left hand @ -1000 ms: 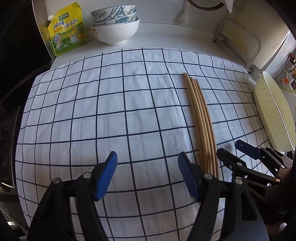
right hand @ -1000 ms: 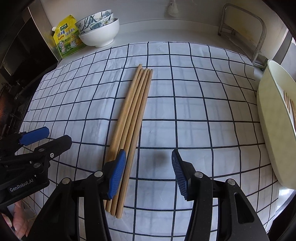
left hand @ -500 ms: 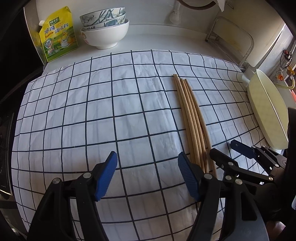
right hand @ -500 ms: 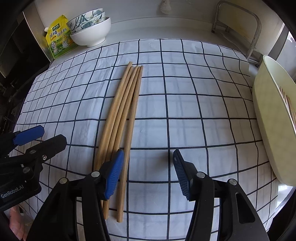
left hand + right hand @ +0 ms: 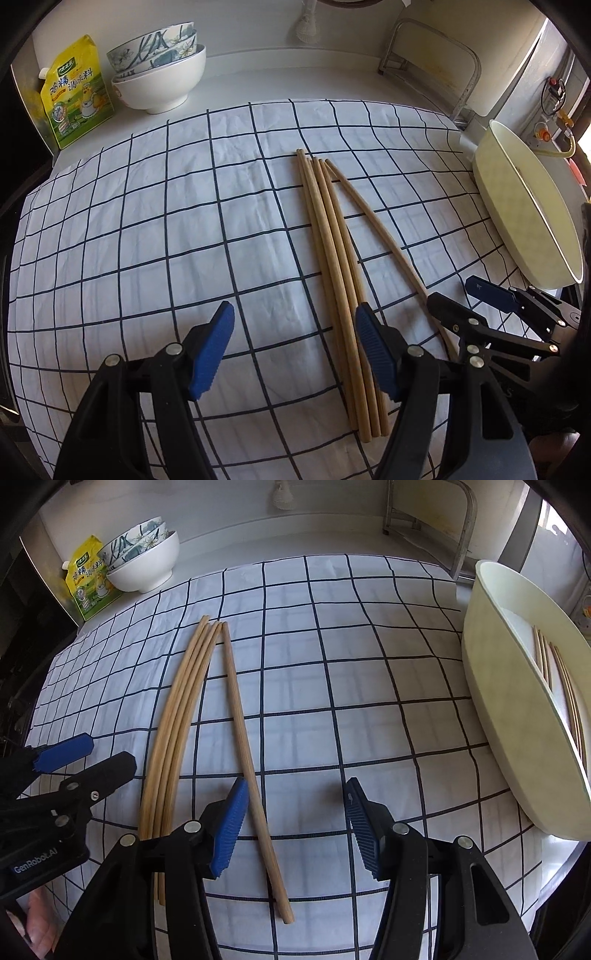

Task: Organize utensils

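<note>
Both hand-held grippers hang above the checked cloth on the worktop, jaws spread wide and holding nothing. Left hand-held gripper hovers over bare cloth, and a bundle of wooden chopsticks lies just to the right of its right pad, their near ends passing behind that pad. One single chopstick is splayed away from the bundle at its near end, while the far tips are close together. Right hand-held gripper hovers with that single chopstick running between its blue pads, just beside the left pad; whether it touches cannot be told. Further right, at the cloth's edge, stands a pale tray with more chopsticks lying inside.
</note>
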`<action>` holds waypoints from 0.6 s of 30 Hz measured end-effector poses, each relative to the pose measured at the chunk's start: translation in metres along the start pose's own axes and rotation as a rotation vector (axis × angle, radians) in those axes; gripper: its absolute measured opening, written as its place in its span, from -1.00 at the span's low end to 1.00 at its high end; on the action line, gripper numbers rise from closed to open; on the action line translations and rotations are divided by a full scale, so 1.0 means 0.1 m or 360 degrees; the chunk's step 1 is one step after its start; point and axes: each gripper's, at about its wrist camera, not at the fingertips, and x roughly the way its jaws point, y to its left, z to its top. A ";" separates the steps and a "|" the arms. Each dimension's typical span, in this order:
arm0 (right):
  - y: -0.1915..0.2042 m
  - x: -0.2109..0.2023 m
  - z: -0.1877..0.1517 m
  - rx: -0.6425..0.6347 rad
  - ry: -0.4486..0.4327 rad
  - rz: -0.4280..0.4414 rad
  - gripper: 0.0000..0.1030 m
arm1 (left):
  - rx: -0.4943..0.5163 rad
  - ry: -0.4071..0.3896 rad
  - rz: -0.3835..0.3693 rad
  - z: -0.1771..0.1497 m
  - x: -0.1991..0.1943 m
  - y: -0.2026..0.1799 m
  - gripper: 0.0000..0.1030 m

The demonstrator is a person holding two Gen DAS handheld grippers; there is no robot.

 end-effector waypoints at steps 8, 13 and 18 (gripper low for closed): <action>-0.04 -0.06 -0.01 0.0006 -0.0014 0.0015 0.02 | 0.0012 0.0024 0.0043 0.04 0.16 -0.03 0.30; -0.01 -0.03 0.02 0.0002 -0.0010 0.0027 0.02 | -0.0011 0.0032 0.0088 0.02 0.18 0.08 0.30; 0.05 -0.01 0.05 -0.0022 -0.0007 0.0039 0.02 | -0.0064 0.0029 0.0085 -0.02 0.16 0.24 0.32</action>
